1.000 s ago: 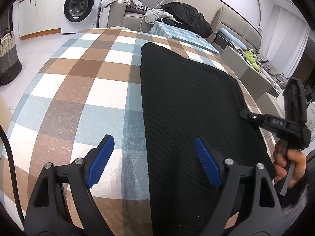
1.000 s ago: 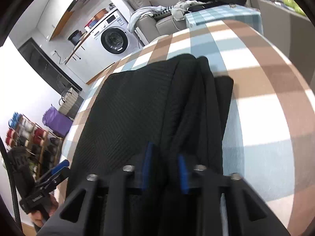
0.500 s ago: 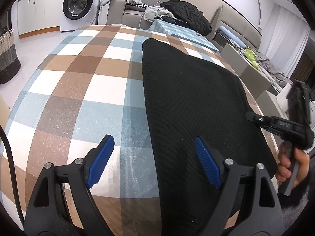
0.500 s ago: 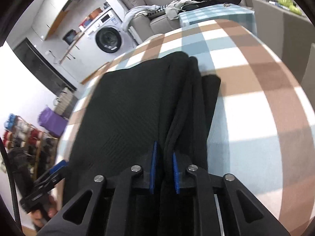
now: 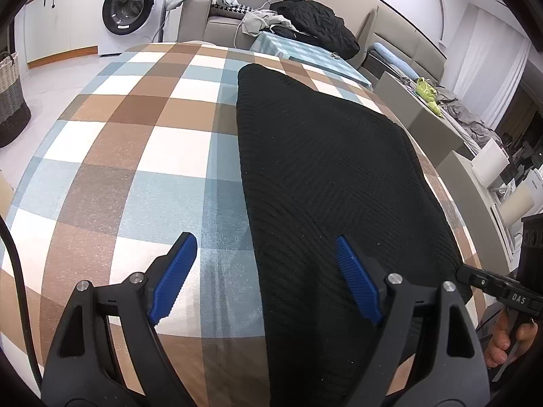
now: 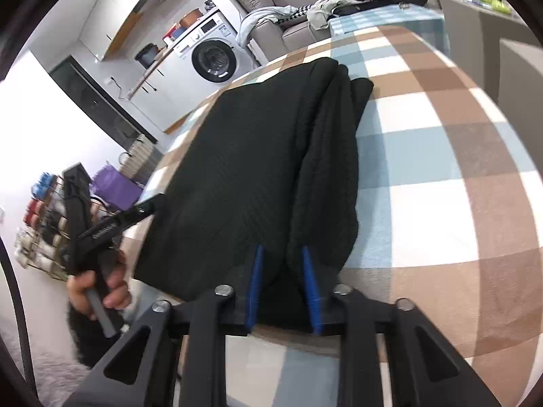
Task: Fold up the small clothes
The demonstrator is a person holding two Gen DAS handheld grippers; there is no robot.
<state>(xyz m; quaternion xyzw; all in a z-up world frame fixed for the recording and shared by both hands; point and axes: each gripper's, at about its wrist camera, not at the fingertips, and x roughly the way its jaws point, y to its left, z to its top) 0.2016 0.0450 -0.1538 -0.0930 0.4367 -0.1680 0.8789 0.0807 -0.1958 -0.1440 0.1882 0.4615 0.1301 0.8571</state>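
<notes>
The near end of the black knit garment (image 5: 325, 183) runs under the left gripper's (image 5: 268, 278) frame and off the picture at 6 o'clock, its hem unseen. At 4 o'clock the right gripper (image 5: 475, 276) is cut by the frame's edge. In the right wrist view, the left hand (image 6: 98, 288) at 8 o'clock is blurred, and shelf items at 9 o'clock are too small to identify.

Washing machine (image 5: 130, 10) by white cabinets; beige sofa (image 5: 217, 23) behind; woven basket (image 5: 10, 98) on pale floor.
</notes>
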